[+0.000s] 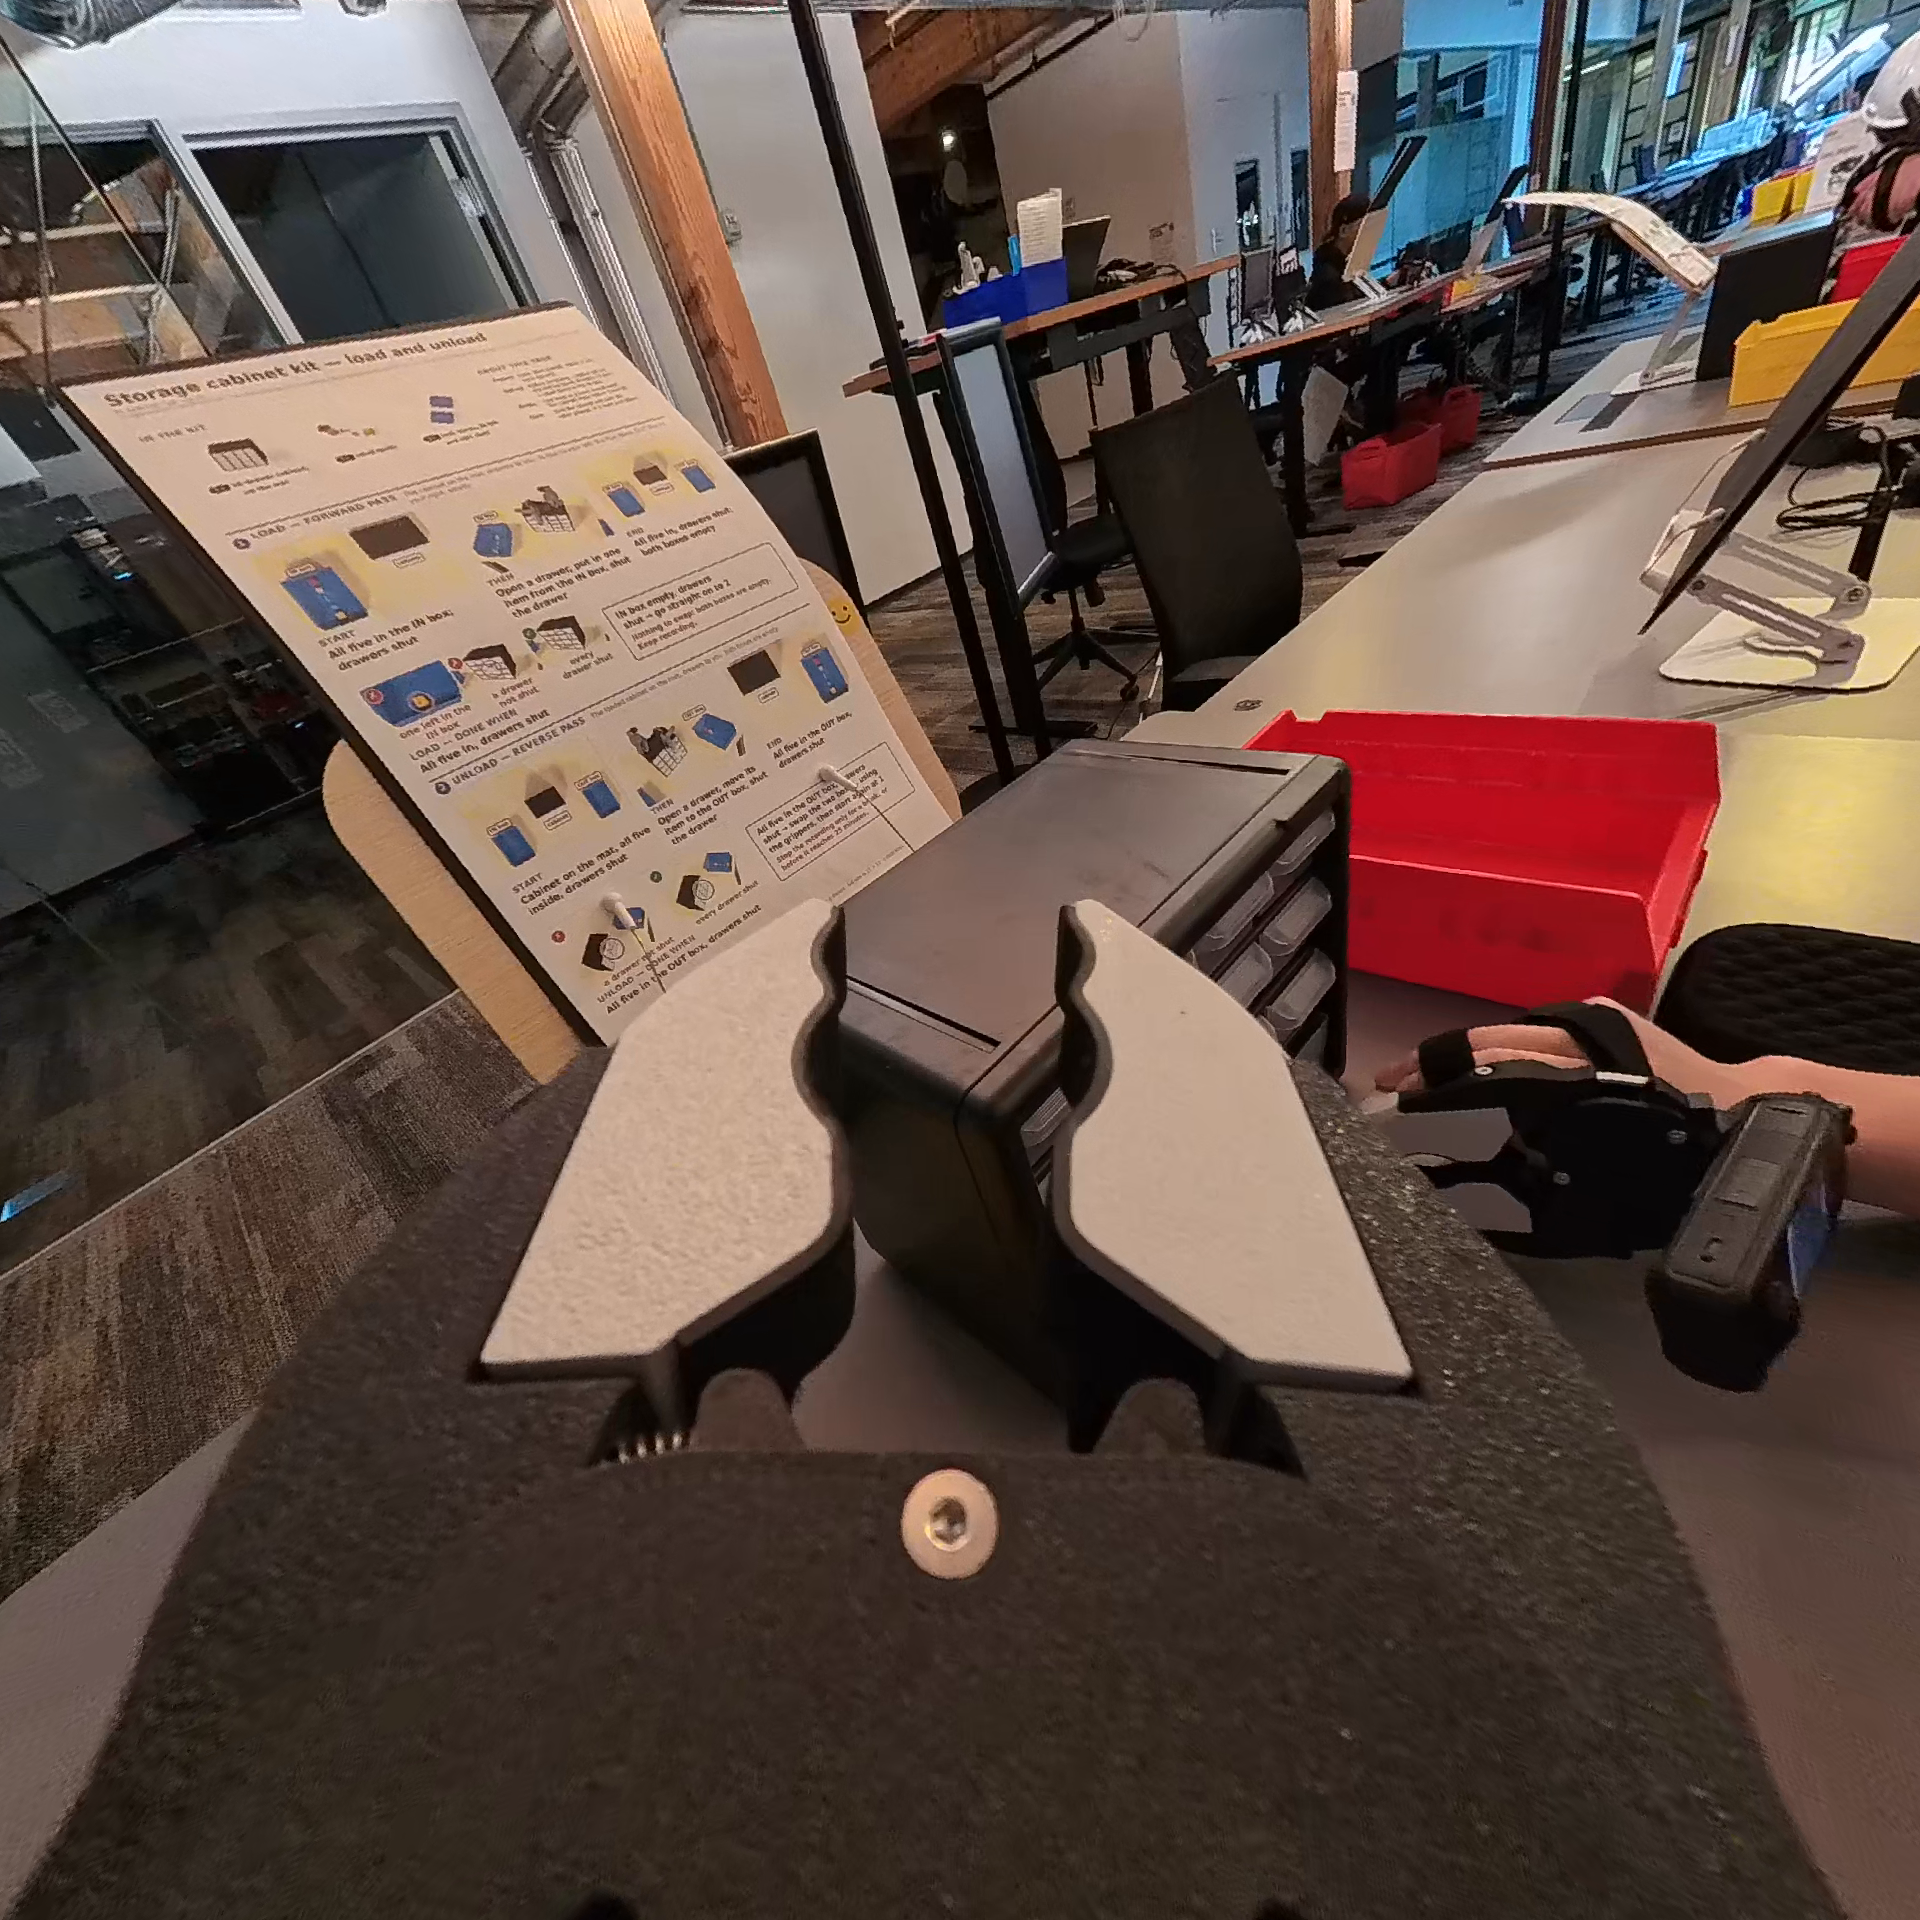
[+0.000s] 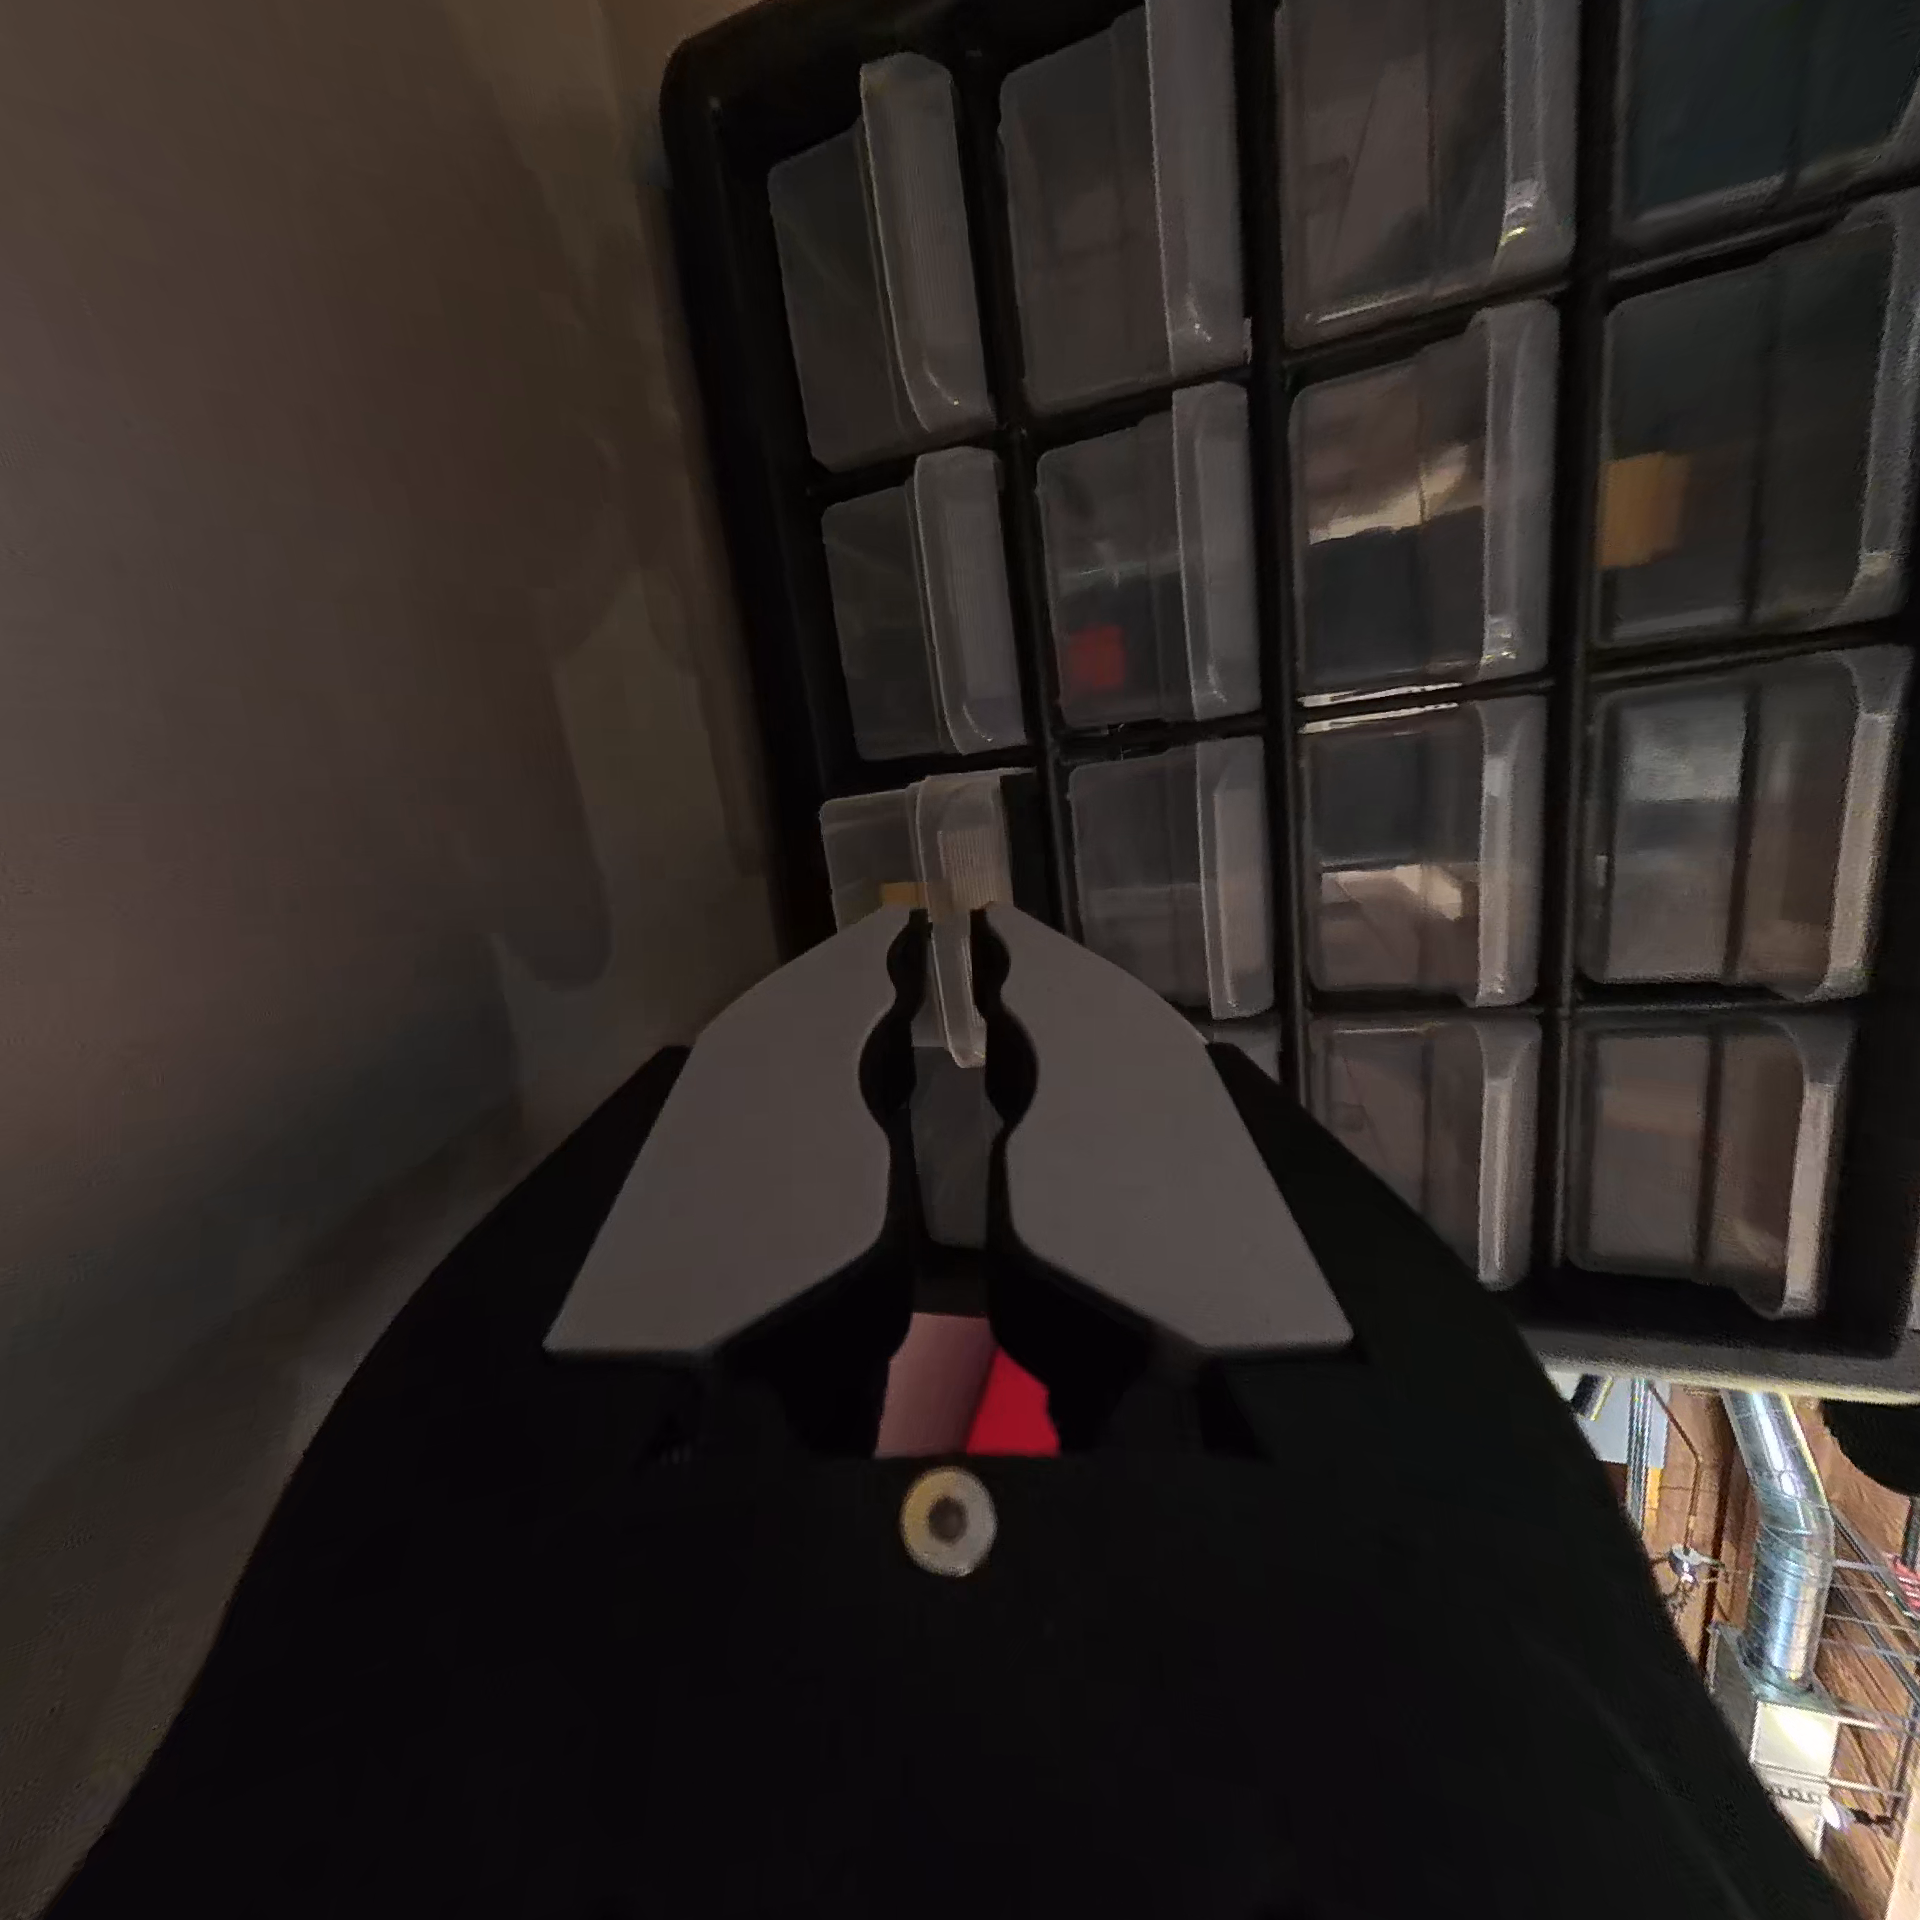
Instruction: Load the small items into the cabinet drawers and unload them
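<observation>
Right gripper (image 2: 948, 914) clamped on clear drawer handle (image 2: 954, 966) at cabinet (image 2: 727, 520) edge column; that drawer (image 2: 883, 852) sticking out slightly past neighbours. View rolled sideways. Red item (image 2: 1099, 657) and yellow item (image 2: 1629, 511) visible through other drawer fronts. Left gripper (image 1: 948, 1023) spread wide, fingers (image 1: 717, 1122) straddling cabinet's near top corner, contact unclear. Red bin (image 1: 1496, 842) just beyond cabinet, instruction board (image 1: 499, 644) to its left, gloved hand (image 1: 1558, 1122) at cabinet front.
</observation>
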A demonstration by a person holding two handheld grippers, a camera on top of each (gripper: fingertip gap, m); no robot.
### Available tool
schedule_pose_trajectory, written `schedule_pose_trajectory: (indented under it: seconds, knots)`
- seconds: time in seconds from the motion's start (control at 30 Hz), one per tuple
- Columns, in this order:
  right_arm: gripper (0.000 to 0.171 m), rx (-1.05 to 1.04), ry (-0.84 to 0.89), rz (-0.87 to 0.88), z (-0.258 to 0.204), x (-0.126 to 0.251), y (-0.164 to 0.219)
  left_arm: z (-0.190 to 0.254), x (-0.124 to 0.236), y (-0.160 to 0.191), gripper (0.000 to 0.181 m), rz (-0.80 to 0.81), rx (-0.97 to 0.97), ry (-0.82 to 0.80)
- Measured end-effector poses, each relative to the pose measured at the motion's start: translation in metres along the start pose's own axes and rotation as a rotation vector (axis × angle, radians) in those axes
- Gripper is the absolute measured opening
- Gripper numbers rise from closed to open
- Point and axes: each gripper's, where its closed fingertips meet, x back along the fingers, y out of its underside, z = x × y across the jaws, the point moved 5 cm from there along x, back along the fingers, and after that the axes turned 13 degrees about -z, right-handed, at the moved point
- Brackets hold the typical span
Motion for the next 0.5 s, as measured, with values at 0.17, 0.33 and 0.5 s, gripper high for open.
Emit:
schedule_pose_trajectory:
  seconds: [0.17,0.33,0.5]
  knots:
    - [0.009,-0.002,0.004,-0.009,0.003,-0.009,0.001,-0.001,0.001,0.001,0.038,0.001,0.007,0.002]
    - [0.009,-0.007,0.008,-0.007,0.005,-0.015,0.002,-0.002,0.000,0.002,0.038,-0.006,0.011,0.002]
    - [0.009,-0.004,0.009,-0.011,0.006,-0.020,0.001,-0.002,-0.002,0.003,0.038,-0.015,0.012,0.001]
